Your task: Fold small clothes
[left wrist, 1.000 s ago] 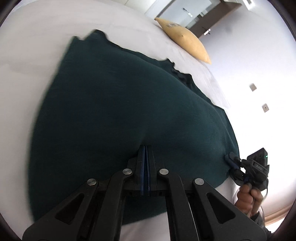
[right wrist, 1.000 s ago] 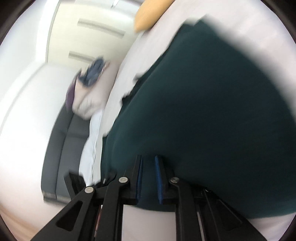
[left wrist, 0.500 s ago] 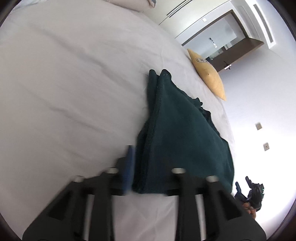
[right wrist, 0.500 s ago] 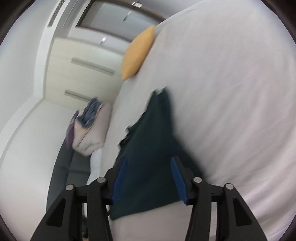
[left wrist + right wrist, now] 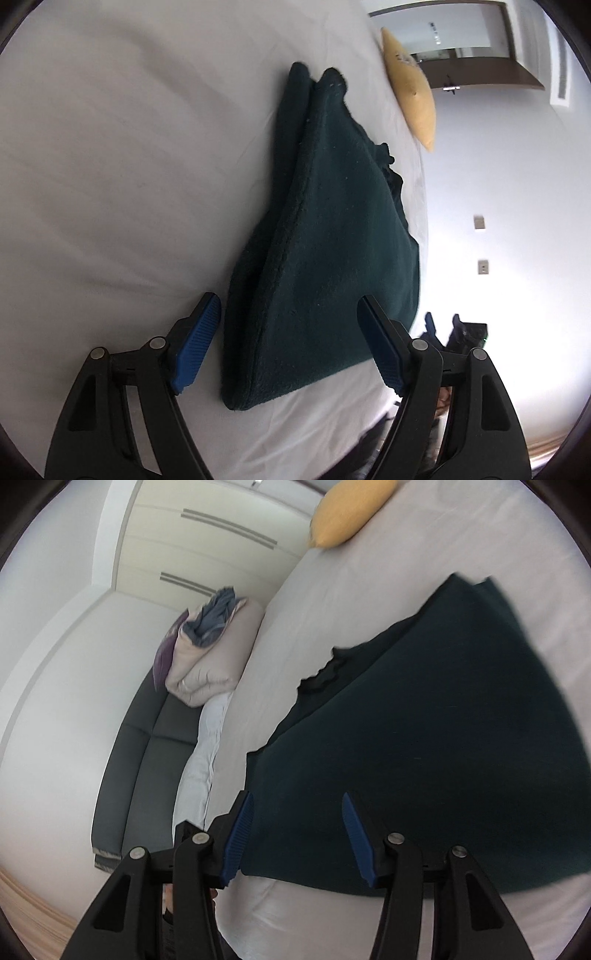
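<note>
A dark green fleece garment (image 5: 332, 240) lies folded in a long narrow shape on the white bed (image 5: 129, 166). My left gripper (image 5: 289, 343) hovers over its near end; the jaws are opening, the cloth lies between the blue pads (image 5: 199, 341) and neither pad touches it. In the right wrist view the same garment (image 5: 424, 738) spreads flat, its near edge under my right gripper (image 5: 297, 838), which is open and free of the cloth. The right gripper (image 5: 442, 321) also shows in the left wrist view, just past the garment's right corner.
A yellow cushion (image 5: 410, 85) rests at the bed's far edge. Beside the bed stands a grey sofa (image 5: 147, 757) with a bundle of bedding (image 5: 210, 650) on it. White sheet stretches wide to the left of the garment. Wardrobe doors (image 5: 221, 535) line the far wall.
Both grippers were shut on the spread garment; both have opened and let it go. It now lies folded on the bed. The left gripper rolled and drew back; the right rose.
</note>
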`<action>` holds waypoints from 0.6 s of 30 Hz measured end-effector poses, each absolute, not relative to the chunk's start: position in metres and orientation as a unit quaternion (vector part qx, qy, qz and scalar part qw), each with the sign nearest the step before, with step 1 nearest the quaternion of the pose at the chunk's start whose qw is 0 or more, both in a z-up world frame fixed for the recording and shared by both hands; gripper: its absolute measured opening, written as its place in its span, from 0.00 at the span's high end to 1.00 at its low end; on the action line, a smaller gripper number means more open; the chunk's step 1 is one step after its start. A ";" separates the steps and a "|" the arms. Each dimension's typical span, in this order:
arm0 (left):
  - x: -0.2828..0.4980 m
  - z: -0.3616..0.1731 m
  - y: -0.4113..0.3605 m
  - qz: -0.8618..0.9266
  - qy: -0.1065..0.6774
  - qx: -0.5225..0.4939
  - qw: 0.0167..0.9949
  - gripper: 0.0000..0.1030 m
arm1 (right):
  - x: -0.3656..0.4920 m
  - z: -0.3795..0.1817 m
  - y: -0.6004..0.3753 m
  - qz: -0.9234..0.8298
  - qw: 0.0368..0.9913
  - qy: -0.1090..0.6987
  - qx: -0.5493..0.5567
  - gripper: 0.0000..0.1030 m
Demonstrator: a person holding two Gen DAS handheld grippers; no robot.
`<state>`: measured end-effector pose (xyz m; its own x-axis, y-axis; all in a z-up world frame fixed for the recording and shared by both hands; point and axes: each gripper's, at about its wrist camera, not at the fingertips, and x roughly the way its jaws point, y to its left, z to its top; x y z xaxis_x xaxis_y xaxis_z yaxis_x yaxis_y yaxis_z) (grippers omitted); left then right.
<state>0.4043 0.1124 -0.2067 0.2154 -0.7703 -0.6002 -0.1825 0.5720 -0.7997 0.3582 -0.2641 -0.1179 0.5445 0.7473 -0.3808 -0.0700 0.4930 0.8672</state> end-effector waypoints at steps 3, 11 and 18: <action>0.410 -0.211 0.112 -0.226 0.598 -0.418 0.645 0.28 | 0.372 -0.117 -0.244 0.280 0.763 0.412 0.412 0.47; 0.399 -0.212 0.099 -0.252 0.598 -0.428 0.629 0.46 | 0.400 -0.121 -0.191 0.306 0.751 0.451 0.373 0.47; 0.385 -0.215 0.110 -0.244 0.562 -0.458 0.644 0.87 | 0.426 -0.133 -0.149 0.318 0.737 0.487 0.344 0.47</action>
